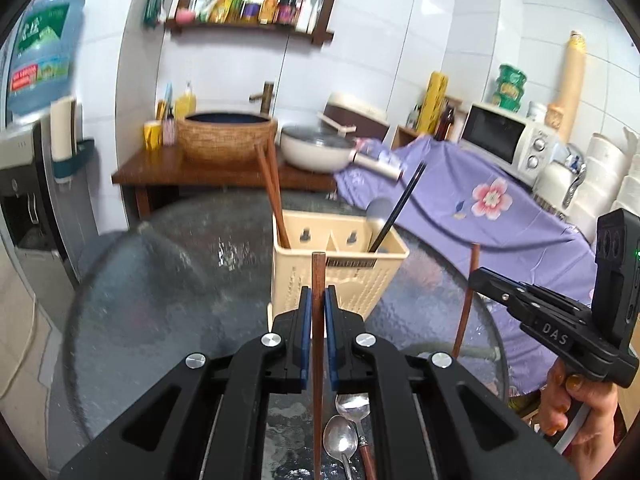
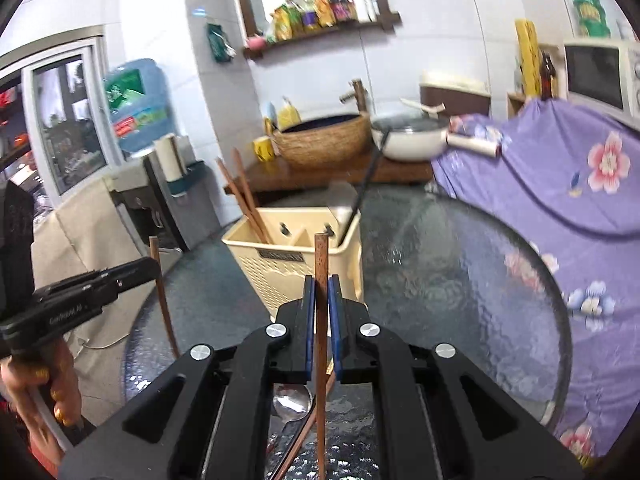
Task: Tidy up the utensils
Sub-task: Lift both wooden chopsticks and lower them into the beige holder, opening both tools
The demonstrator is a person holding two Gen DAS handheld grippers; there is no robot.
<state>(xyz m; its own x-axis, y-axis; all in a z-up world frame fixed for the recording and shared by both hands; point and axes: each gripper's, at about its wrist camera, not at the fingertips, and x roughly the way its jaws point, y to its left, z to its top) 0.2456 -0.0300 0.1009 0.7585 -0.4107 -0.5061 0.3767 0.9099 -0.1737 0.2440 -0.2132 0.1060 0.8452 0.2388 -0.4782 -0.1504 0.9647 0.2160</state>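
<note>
- At the centre of the left wrist view, the left gripper (image 1: pixel 319 300) has its jaws pinching a brown chopstick (image 1: pixel 318 276) held upright, near the cream utensil basket (image 1: pixel 336 280) on the glass worktop (image 1: pixel 160 280).
- Centre of the right wrist view: the right gripper (image 2: pixel 321 292) likewise pinches a second chopstick (image 2: pixel 321 264), upright, just before the same basket.
- Lower centre of the left view, two spoons (image 1: pixel 344 428) lie on the glass.
- Each stick looks light, stiff and smooth; gripped mid-shaft it may pivot, so a firm, centred pinch seems wise.
</note>
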